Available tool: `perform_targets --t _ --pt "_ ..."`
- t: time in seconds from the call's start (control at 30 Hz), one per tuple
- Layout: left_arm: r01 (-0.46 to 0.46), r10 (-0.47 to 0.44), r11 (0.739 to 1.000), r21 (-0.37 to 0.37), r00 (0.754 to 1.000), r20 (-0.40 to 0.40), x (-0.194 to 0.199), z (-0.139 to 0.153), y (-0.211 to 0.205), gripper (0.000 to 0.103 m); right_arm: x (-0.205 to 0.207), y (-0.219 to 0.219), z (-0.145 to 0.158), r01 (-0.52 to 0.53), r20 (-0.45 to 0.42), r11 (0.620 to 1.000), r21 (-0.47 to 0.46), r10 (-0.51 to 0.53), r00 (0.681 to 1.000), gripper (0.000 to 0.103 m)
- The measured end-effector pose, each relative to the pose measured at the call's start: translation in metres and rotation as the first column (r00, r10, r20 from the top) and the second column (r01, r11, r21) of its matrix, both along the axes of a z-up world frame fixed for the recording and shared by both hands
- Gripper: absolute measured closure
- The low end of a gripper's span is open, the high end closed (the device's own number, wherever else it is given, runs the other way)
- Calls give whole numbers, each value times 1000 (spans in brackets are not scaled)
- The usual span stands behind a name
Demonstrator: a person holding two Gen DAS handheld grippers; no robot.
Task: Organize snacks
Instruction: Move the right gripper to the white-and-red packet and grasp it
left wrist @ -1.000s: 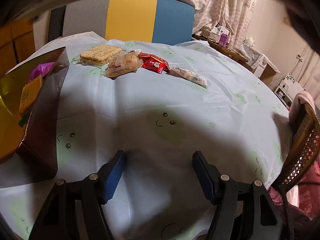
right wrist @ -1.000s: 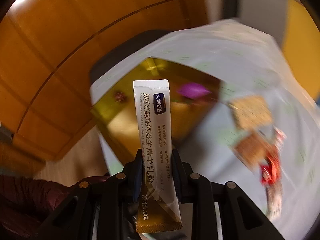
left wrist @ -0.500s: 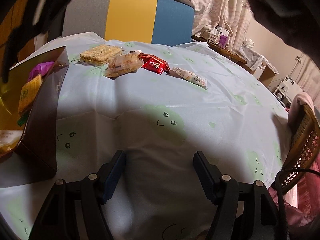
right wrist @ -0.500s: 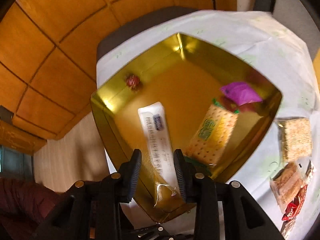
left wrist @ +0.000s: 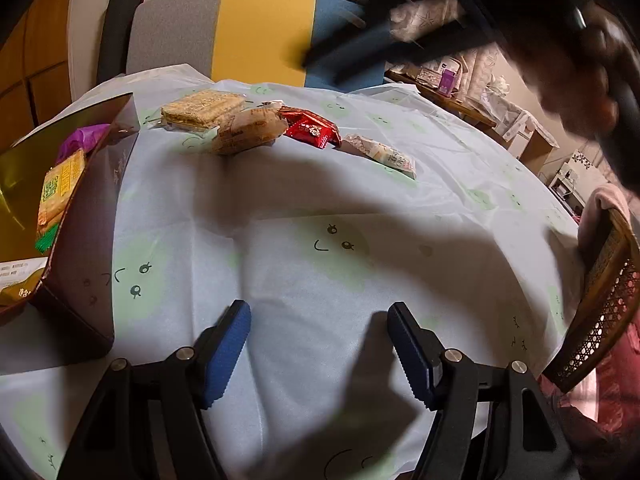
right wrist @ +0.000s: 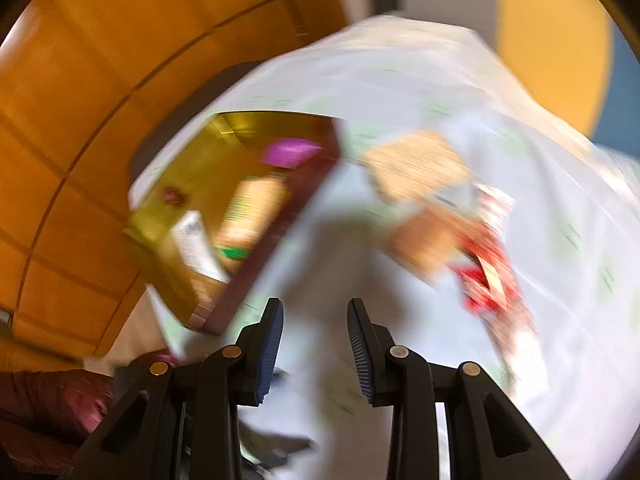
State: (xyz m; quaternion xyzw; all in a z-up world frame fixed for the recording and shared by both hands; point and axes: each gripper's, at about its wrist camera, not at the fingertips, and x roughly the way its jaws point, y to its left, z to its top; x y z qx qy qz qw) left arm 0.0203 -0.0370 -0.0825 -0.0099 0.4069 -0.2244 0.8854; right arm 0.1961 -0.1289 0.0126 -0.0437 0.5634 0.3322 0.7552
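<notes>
A gold-lined box (left wrist: 92,216) stands at the table's left edge and holds a cracker pack (left wrist: 60,188), a purple wrapper (left wrist: 80,140) and a white stick sachet (right wrist: 196,246). Several snacks lie loose at the far side of the table: a cracker block (left wrist: 202,110), a bread pack (left wrist: 248,130), a red packet (left wrist: 310,128) and a white wrapped bar (left wrist: 384,154). My left gripper (left wrist: 320,344) is open and empty, low over the near table. My right gripper (right wrist: 316,340) is open and empty, right of the box; its view is blurred by motion.
A grey, yellow and blue chair back (left wrist: 240,36) stands behind the table. A wicker chair (left wrist: 604,300) stands at the right edge. The light blue tablecloth (left wrist: 320,240) covers the round table. Wooden panelling (right wrist: 100,80) is on the left.
My right gripper carried the white stick sachet over the box, let it go inside, opened, and is swinging right toward the loose snacks. My left gripper has stayed put.
</notes>
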Motion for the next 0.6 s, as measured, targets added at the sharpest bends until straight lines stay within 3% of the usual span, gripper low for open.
perform_targets --t 0.1,0.27,0.43,0.6 --pt "-3 3 1000 6 1000 1 0 0 -1 31 0 -48 -13 115 3 992 -59 -115 993 69" --pt "-7 7 1000 14 1000 0 1 0 -3 31 -2 -97 -38 226 38 953 -203 -223 974 69" --pt "-8 8 1000 23 1000 -3 2 0 -4 30 7 -102 -51 261 71 935 -241 -252 965 63" --pt "-8 8 1000 28 1000 -4 3 0 -4 30 25 -91 -63 231 104 927 -297 -209 972 51"
